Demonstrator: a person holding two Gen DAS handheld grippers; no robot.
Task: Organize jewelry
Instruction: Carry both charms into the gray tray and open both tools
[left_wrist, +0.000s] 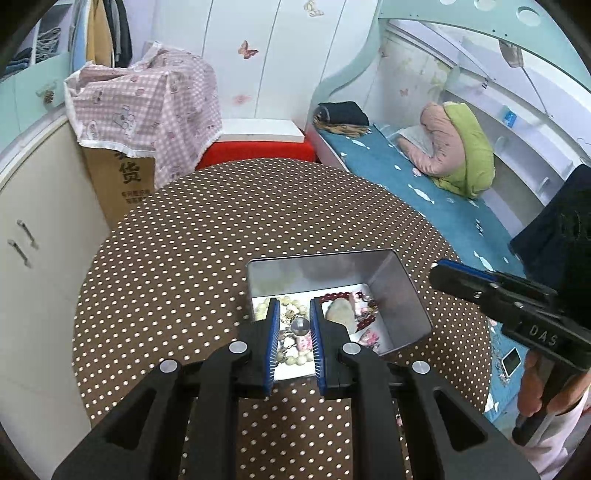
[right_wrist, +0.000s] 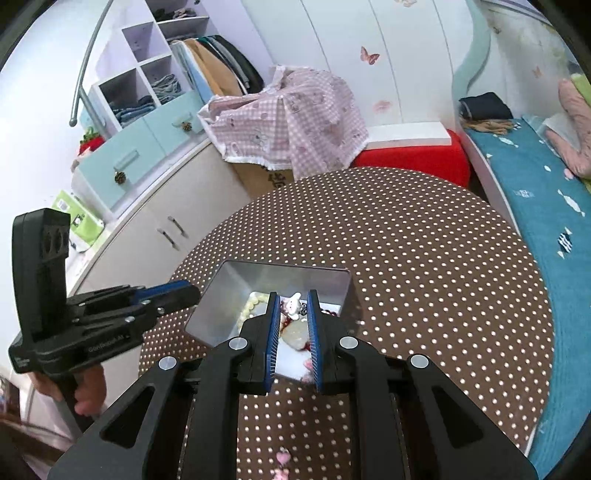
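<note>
Nearest us, our left gripper (left_wrist: 291, 306) hangs low over the near rim of the metal tin (left_wrist: 400, 295), jaws parted by a narrow gap and clasping nothing; a small clear ball (left_wrist: 300, 325) and cream beads (left_wrist: 291, 357) show between them. Our right gripper (right_wrist: 291, 301) hovers over the same tin from the right, its jaws likewise narrowly apart and empty, with a white bear charm (right_wrist: 294, 304) and a pale stone pendant (right_wrist: 295, 338) beneath. A pink charm (right_wrist: 282, 458) lies loose on the dotted tablecloth (right_wrist: 424, 277), near us and outside the tin, so we judge the sorting unfinished.

The jewelry sits heaped in the tin: dark red beads (left_wrist: 336, 296), cream strands and pink pieces tangled together. If we pinch one strand, we could drag its neighbours up and spill them over the rim. The tin looks light, so a nudge against its wall could slide it. With both tools over one small opening, they may knock each other.

Beyond the tin the table lies open toward its far edge. Left stands a cabinet (right_wrist: 177, 221), and to the right runs the bed (left_wrist: 443, 206), close to the table's edge.
</note>
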